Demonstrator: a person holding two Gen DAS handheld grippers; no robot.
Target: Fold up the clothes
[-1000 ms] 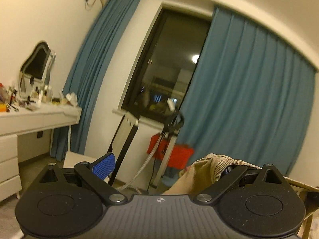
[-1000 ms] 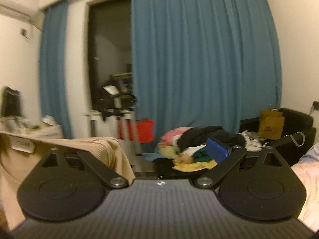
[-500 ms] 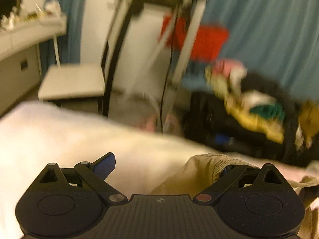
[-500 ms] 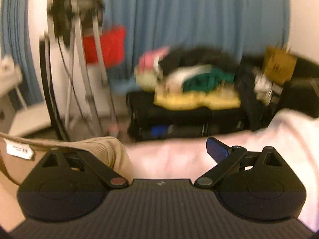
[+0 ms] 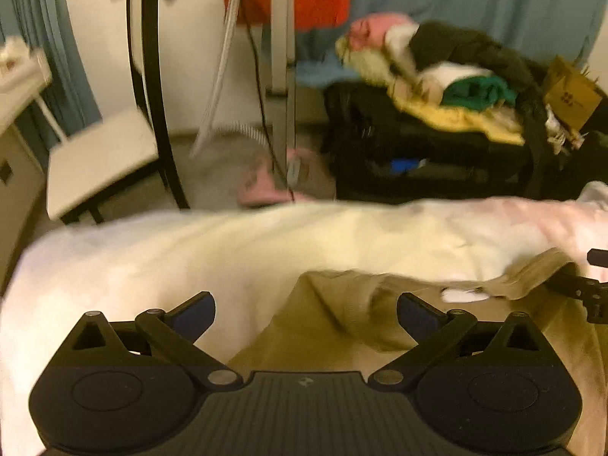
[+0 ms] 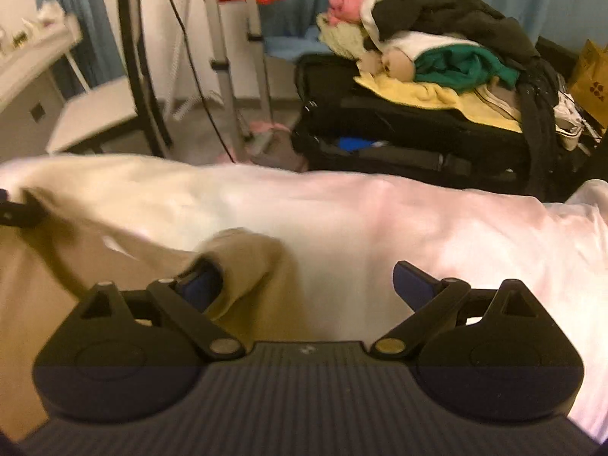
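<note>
Tan sweater (image 5: 334, 315) lies on bed (image 5: 190, 250), spread btwn both tools for folding; left gripper (image 5: 304, 311) fingers wide, cloth btwn them; right gripper (image 6: 307, 285) fingers wide, shoulder bunched at its left finger (image 6: 199, 285)

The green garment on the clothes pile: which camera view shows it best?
The right wrist view: there the green garment is sharp, and its folds show. In the left wrist view the same garment is smaller and blurred.
</note>
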